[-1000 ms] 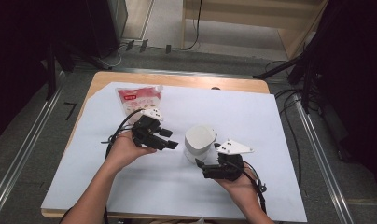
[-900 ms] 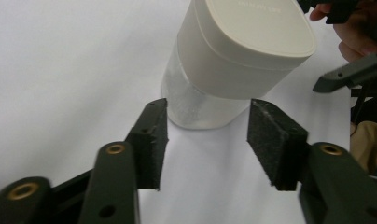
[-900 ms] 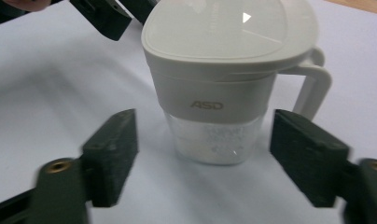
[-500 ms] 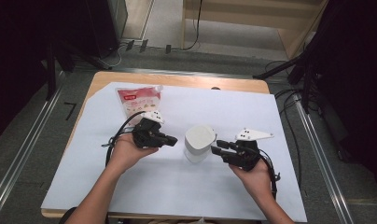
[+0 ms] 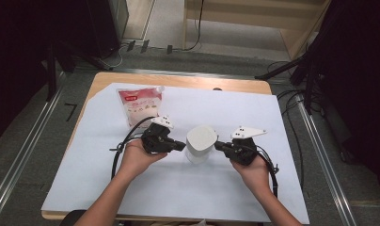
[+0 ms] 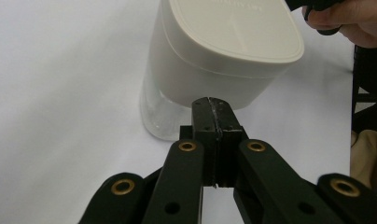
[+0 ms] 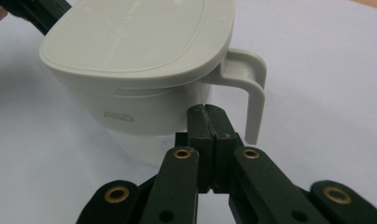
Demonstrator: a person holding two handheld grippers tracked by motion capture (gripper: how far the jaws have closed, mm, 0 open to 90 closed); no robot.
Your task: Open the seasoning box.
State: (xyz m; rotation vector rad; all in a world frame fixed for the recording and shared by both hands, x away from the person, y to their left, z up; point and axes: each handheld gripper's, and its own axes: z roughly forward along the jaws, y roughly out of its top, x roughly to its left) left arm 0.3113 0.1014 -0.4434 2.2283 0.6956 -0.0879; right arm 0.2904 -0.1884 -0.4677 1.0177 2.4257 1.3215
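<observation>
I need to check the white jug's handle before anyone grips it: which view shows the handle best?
The right gripper view: the white plastic jug's hooked handle stands out in full against the white sheet, beside the shut right gripper. The left gripper view shows the jug's lid and clear base; the high view shows its top.

Embossed lettering on the jug lid and body, too faint to read.

Both forearms enter from the bottom of the high view. The left gripper and right gripper point inward at mid-frame, each with jaws pressed together.
</observation>
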